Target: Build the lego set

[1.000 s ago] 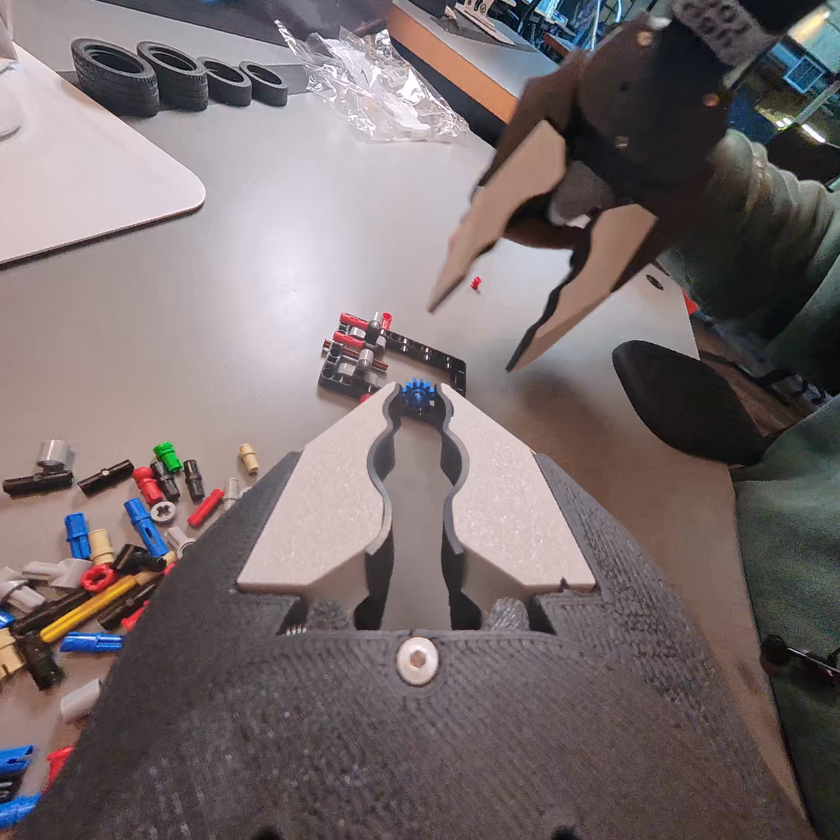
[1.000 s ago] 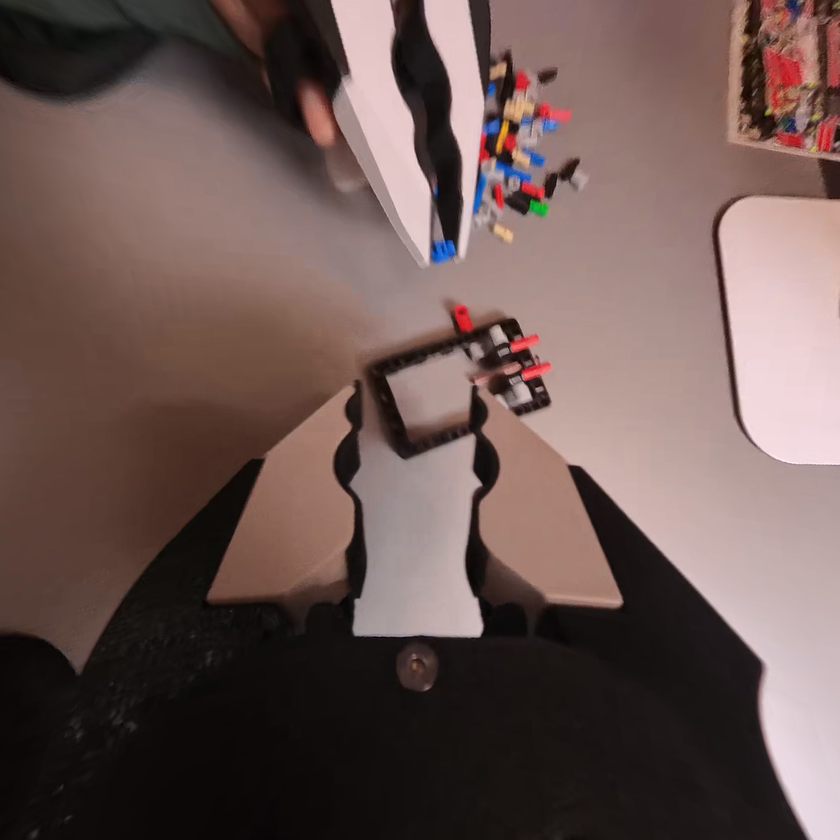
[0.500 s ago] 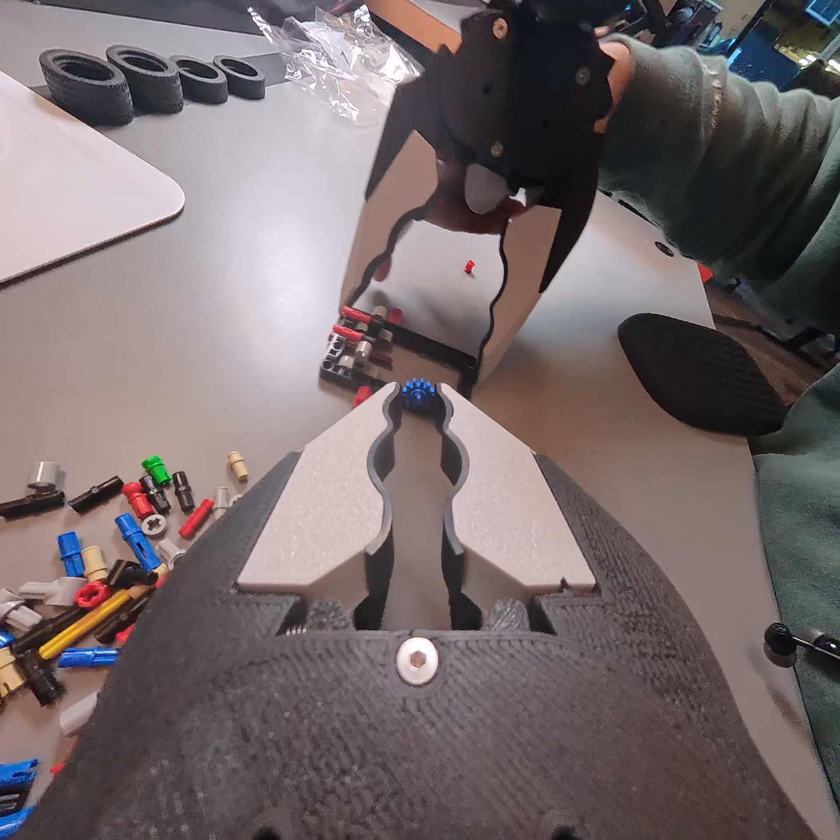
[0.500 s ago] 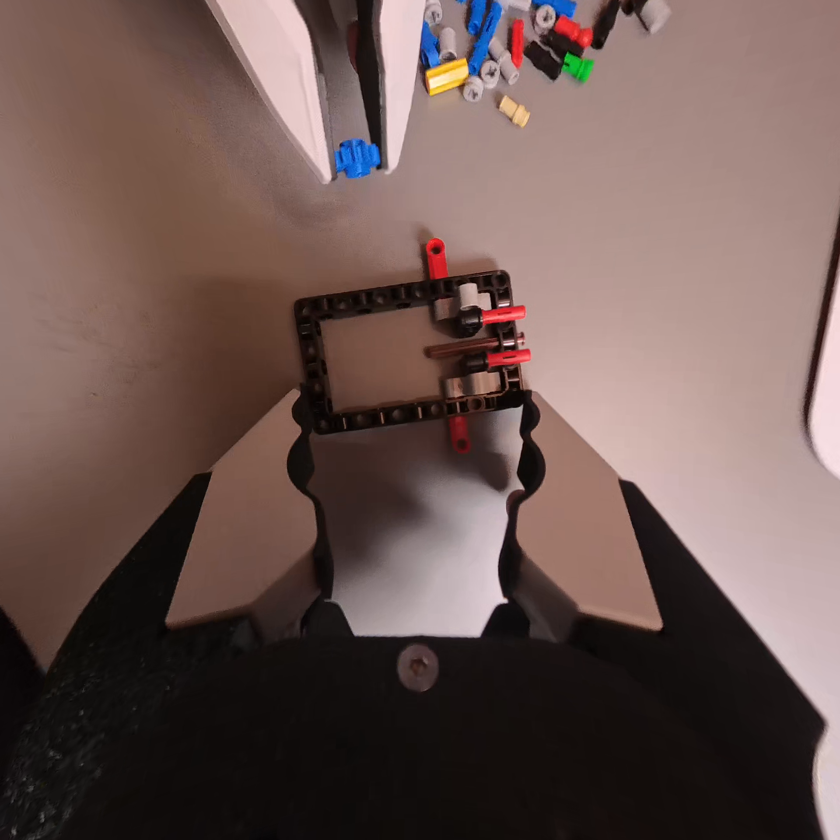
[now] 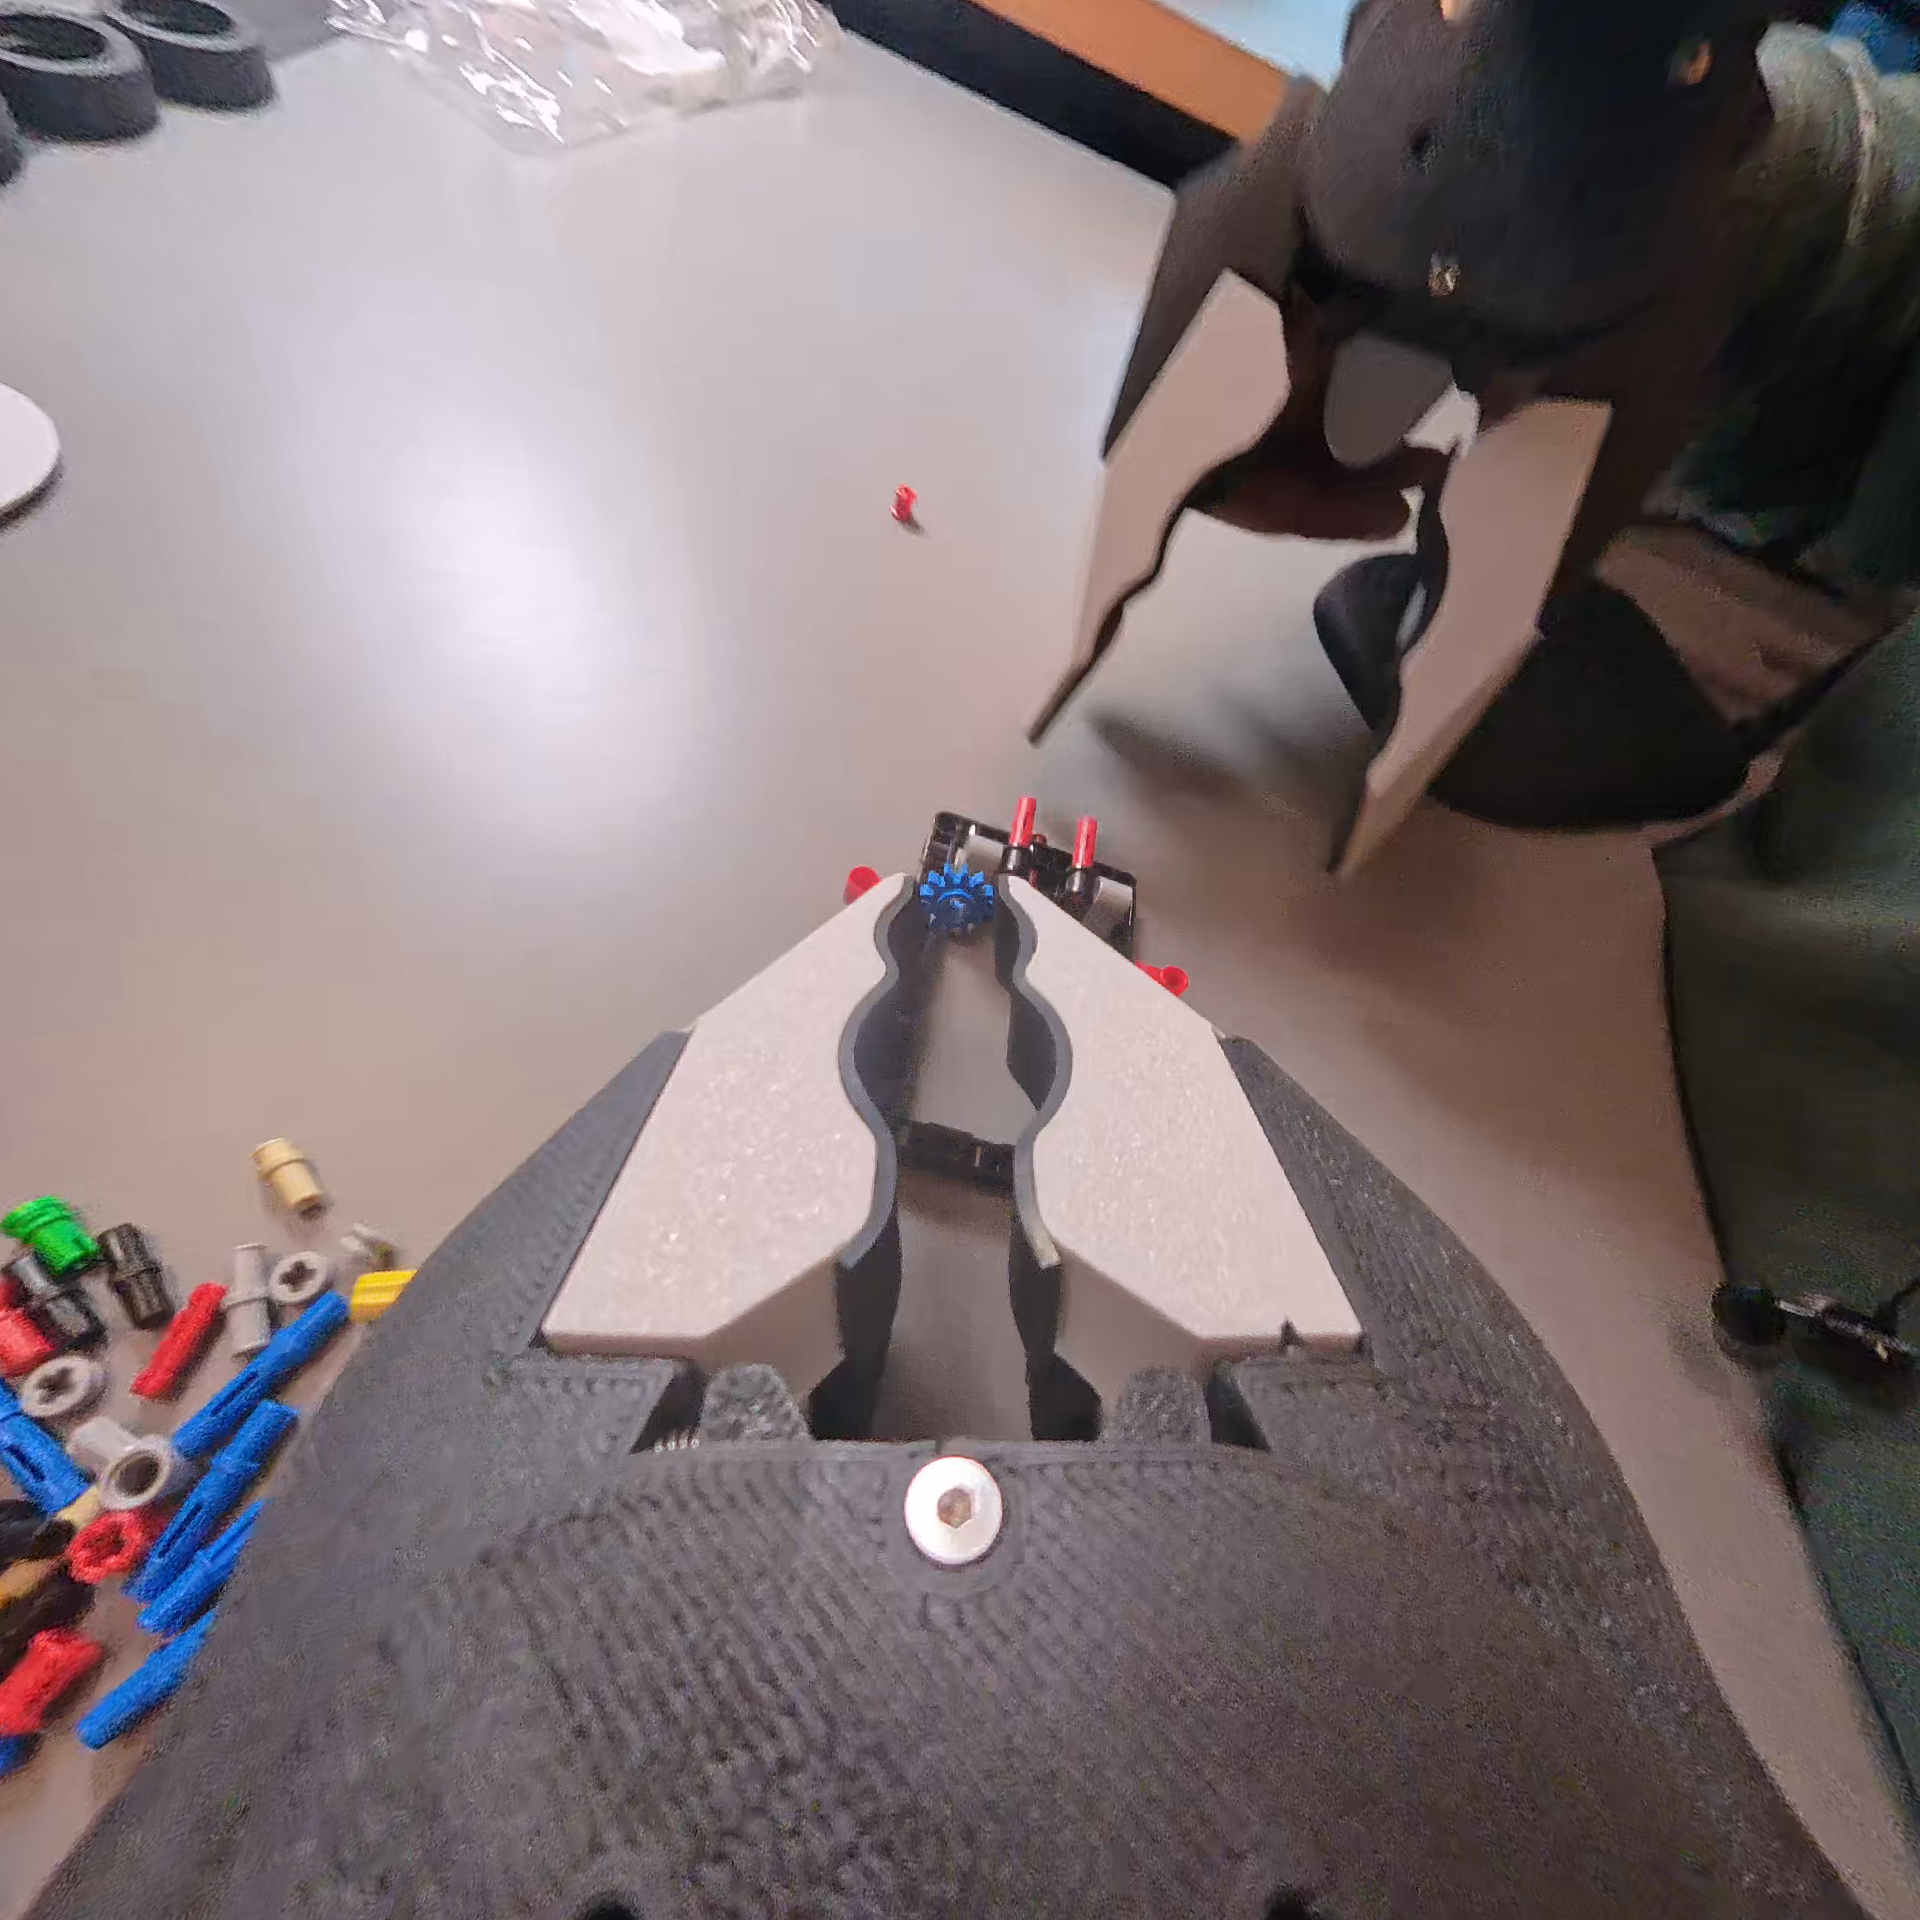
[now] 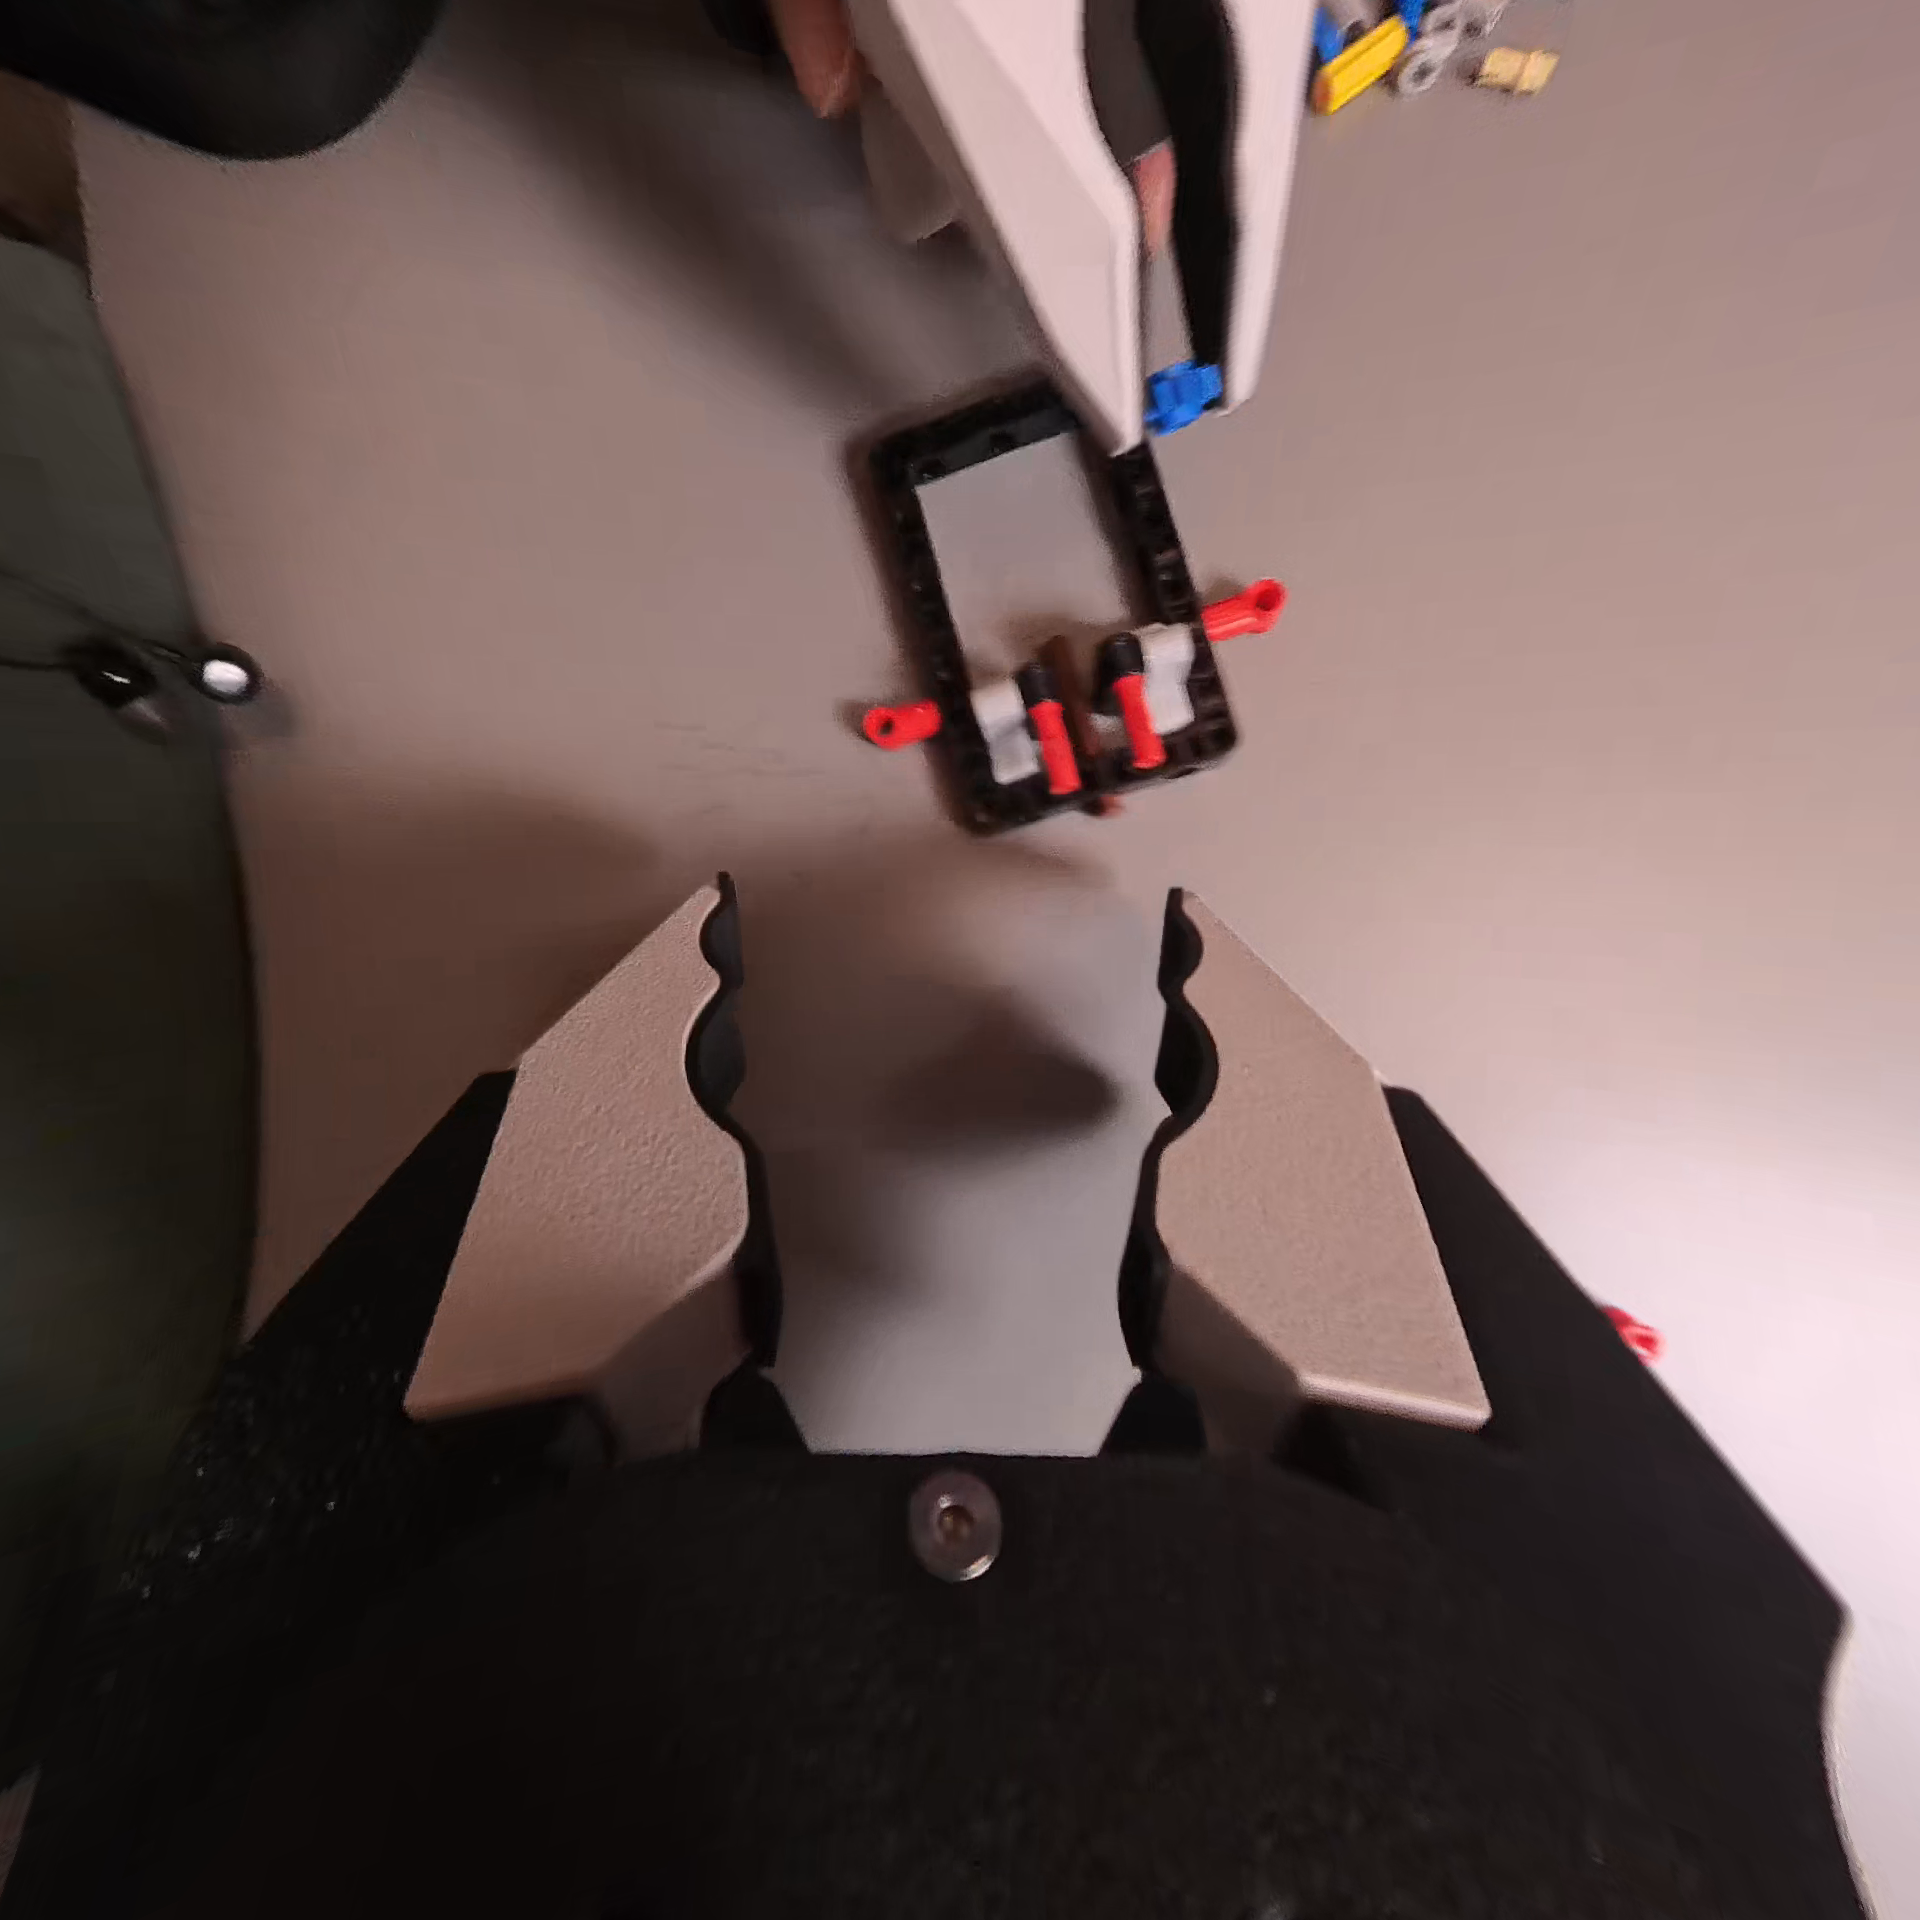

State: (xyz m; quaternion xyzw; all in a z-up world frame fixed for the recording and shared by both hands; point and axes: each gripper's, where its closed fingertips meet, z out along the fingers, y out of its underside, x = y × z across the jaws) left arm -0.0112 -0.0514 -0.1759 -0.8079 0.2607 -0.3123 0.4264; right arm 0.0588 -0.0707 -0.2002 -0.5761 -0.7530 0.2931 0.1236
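Two hand-held grippers: left hand-held gripper, right hand-held gripper. One blue gear. One black rectangular frame bearing two grey connectors and four red pins. One loose red pin. One clear plastic bag.

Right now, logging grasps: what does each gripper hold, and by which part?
Left gripper pinches the blue gear by its toothed rim, at its fingertips. Right gripper is open, empty.
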